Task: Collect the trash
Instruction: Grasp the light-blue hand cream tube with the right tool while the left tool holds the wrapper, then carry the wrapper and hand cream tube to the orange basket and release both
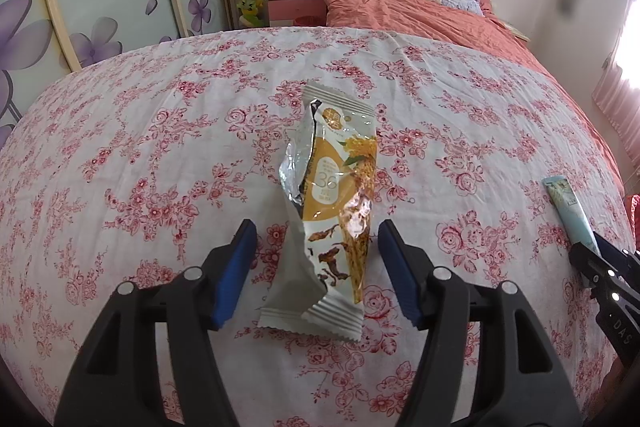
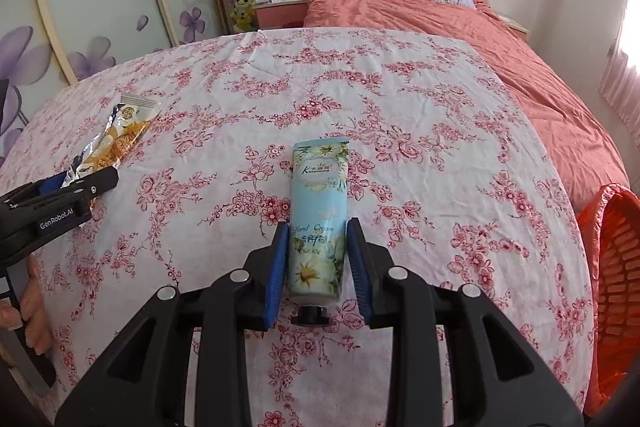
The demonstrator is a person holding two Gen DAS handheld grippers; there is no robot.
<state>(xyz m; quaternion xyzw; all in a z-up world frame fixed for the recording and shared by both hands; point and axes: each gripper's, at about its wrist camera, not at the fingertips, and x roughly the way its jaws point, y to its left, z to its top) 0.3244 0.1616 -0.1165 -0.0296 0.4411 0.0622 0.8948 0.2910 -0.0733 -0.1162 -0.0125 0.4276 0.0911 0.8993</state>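
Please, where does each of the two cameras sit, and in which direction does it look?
Left wrist view: sits on the left gripper, faces forward over the floral cloth at a snack wrapper lying between its open jaws.
Right wrist view: sits on the right gripper, faces forward at a hand cream tube, jaws close against its sides; a hand shows at left.
Shared: both items, the cloth, the bed; each shows the other gripper.

We see wrapper (image 1: 334, 203) left and tube (image 2: 318, 223) right on the tablecloth (image 2: 400, 115); basket (image 2: 616, 267) far right, bed (image 2: 440, 27) behind.
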